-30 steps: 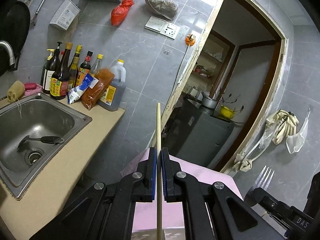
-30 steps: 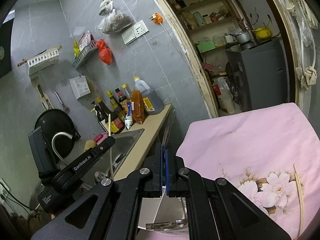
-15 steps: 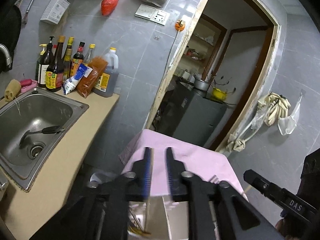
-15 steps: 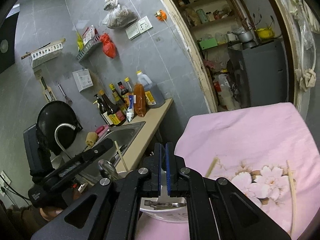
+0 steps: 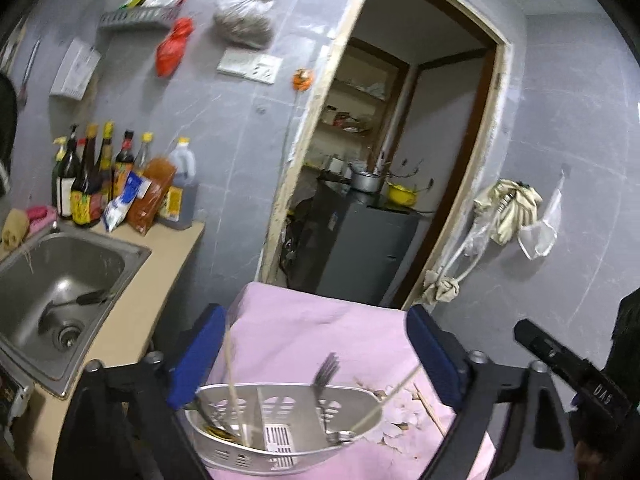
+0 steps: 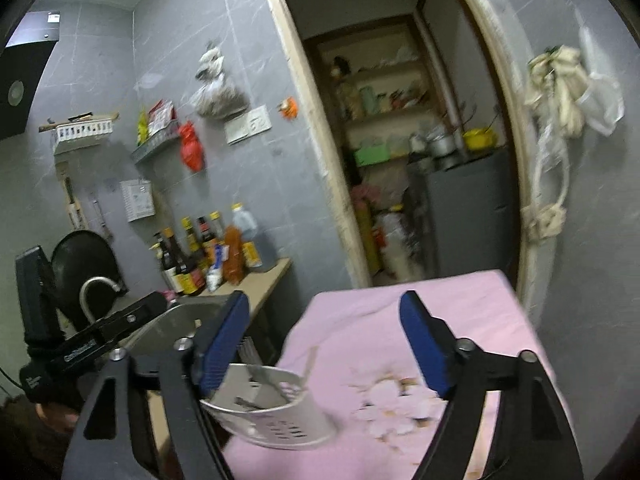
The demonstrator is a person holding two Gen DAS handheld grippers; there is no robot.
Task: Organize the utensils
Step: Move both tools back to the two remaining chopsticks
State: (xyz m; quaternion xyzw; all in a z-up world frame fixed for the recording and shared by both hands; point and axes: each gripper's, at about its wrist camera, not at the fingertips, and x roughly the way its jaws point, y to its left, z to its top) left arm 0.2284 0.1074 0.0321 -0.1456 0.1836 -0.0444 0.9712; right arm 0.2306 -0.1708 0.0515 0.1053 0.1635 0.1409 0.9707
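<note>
A white plastic utensil holder [image 5: 280, 432] stands on the pink flowered tablecloth [image 5: 320, 332]. It holds a fork [image 5: 326, 372], a chopstick [image 5: 234, 384] in its left part and another chopstick [image 5: 390, 398] leaning over its right rim. My left gripper [image 5: 316, 344] is open and empty, just above the holder. My right gripper [image 6: 324, 344] is open and empty, to the right of the holder [image 6: 272, 412]. A loose chopstick [image 5: 430, 406] lies on the cloth.
A steel sink [image 5: 60, 280] with a utensil in it sits in the beige counter [image 5: 160, 280] on the left. Sauce bottles [image 5: 100, 184] stand at the wall. An open doorway [image 5: 384, 184] with a dark cabinet lies behind the table.
My left gripper opened and let go of the chopstick, which now stands in the holder. My right gripper also opened wide, releasing the fork into the holder.
</note>
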